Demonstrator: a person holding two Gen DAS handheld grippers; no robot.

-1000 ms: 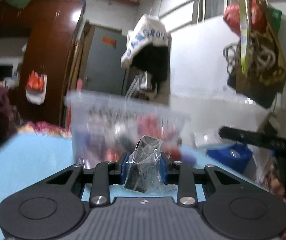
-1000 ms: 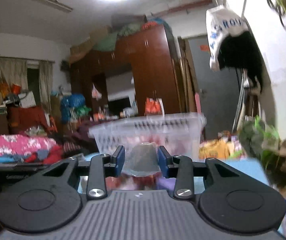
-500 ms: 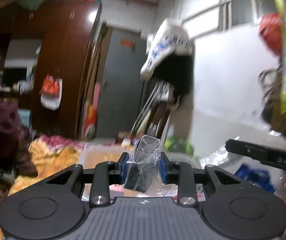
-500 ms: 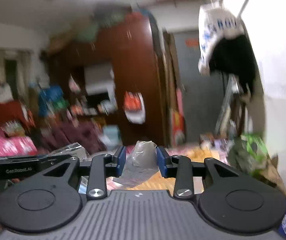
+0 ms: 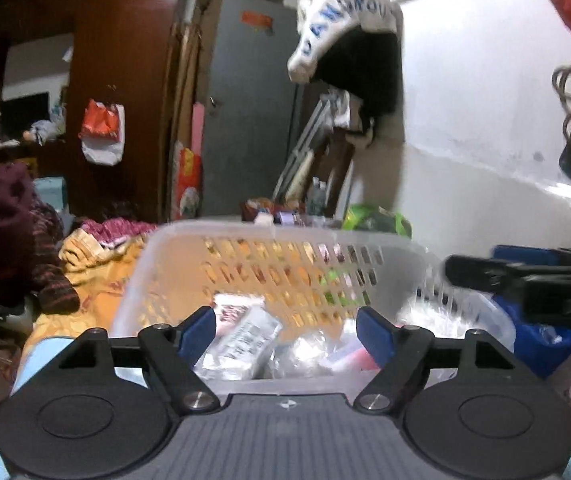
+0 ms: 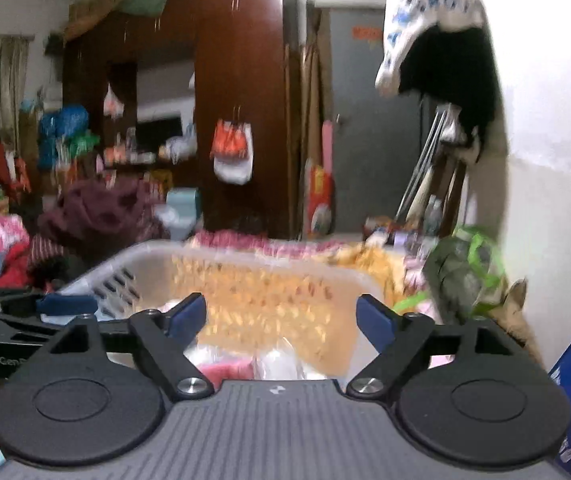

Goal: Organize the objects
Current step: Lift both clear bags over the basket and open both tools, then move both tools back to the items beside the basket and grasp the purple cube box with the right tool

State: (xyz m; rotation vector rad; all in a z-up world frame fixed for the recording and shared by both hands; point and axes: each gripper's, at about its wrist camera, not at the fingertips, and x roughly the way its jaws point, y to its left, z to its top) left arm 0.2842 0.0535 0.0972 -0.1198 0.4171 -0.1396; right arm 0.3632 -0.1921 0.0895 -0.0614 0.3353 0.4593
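A white perforated plastic basket (image 5: 273, 236) stands right in front of both grippers; it also shows in the right wrist view (image 6: 245, 258). Several small plastic-wrapped packets (image 5: 241, 338) lie inside it, and they show in the right wrist view (image 6: 269, 360) too. My left gripper (image 5: 285, 328) is open and empty above the basket's near side. My right gripper (image 6: 281, 316) is open and empty over the basket. The right gripper's arm (image 5: 525, 280) reaches in from the right in the left wrist view, and the left gripper (image 6: 25, 312) shows at the left in the right wrist view.
A blue bag (image 5: 541, 340) sits right of the basket. A green bag (image 6: 465, 268) lies by the white wall. Yellow and pink bedding (image 5: 97, 252) lies behind the basket. A brown wardrobe (image 6: 241, 100) and grey door (image 5: 245, 112) stand beyond.
Both grippers held plastic-wrapped packets before; now both have opened, the packets are gone from the fingers, and the grippers sit over the basket.
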